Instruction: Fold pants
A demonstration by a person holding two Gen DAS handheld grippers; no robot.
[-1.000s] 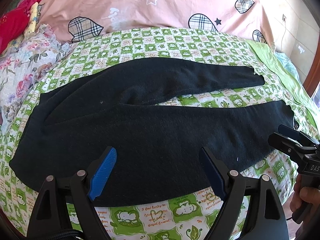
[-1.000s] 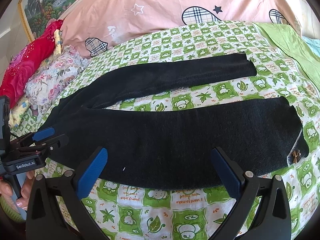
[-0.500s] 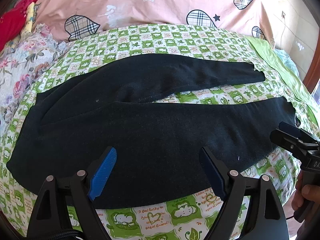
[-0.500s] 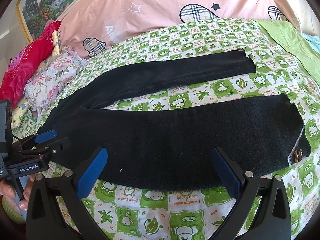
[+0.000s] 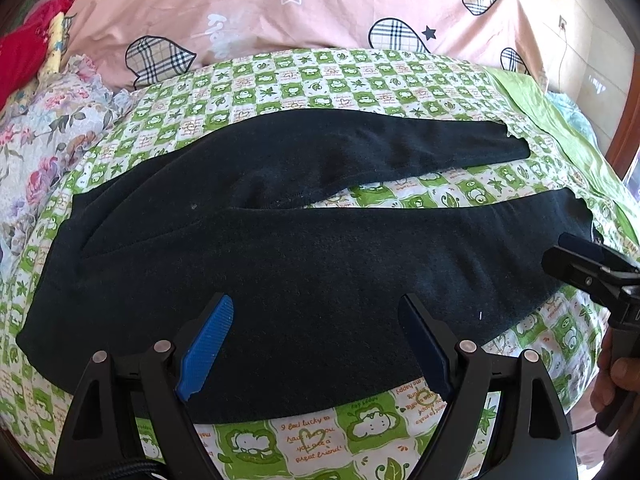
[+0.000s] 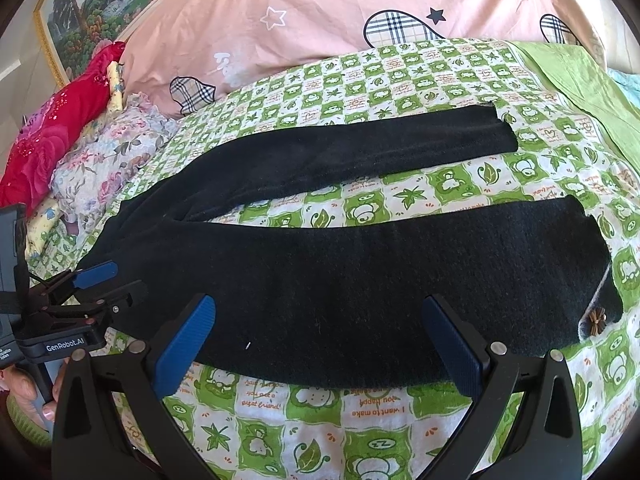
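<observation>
Black pants (image 5: 320, 248) lie flat on a green-checked bed sheet (image 5: 320, 76), waist to the left and both legs running right, spread in a narrow V. My left gripper (image 5: 316, 304) hovers open over the near edge of the hip area, holding nothing. My right gripper (image 6: 320, 304) hovers open over the near leg (image 6: 360, 272), also empty. That leg's cuff carries a small brown flower ornament (image 6: 599, 316). Each gripper shows in the other's view: the right gripper (image 5: 576, 256) by the near cuff, the left gripper (image 6: 108, 280) by the waist.
A pink quilt (image 5: 280, 12) with plaid hearts lies behind the pants. Floral bedding (image 5: 36, 136) and a red cloth (image 6: 44, 144) pile up at the left. A plain green cloth (image 6: 580, 80) lies at the right. A person's hand (image 5: 616, 380) grips the right handle.
Both grippers have edged slightly forward over the near edge of the pants. Both stay open, and the pants have not moved.
</observation>
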